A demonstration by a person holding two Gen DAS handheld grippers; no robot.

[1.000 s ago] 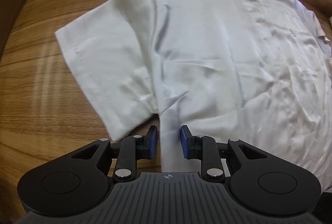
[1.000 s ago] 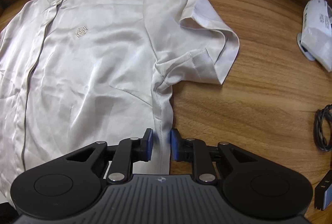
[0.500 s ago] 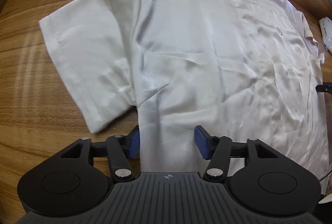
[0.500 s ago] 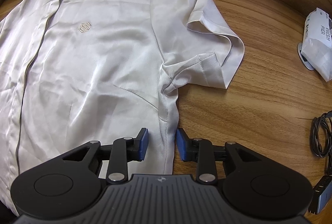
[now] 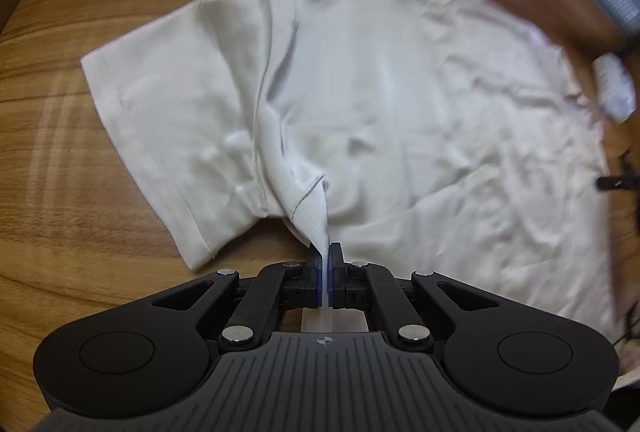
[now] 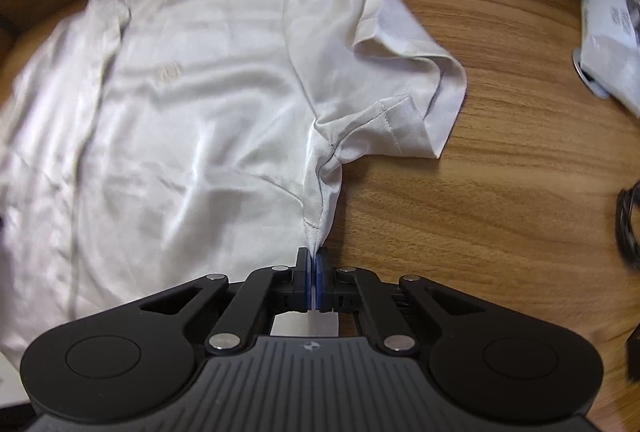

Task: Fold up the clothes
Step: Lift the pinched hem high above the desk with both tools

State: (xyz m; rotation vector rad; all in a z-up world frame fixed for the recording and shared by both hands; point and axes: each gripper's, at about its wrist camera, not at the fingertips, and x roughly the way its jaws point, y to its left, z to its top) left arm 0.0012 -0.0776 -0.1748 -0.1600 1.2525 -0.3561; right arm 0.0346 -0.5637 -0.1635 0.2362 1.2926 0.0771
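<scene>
I see a cream satin short-sleeved shirt spread front-up on the wooden table, collar at the far edge, both side seams pinched up below the armpits.

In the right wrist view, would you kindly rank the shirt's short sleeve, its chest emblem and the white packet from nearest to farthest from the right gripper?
1. Short sleeve: just beyond the right gripper, slightly right, folded over.
2. Chest emblem: up left on the shirt; blurred.
3. White packet: far right edge of the wooden table.
</scene>
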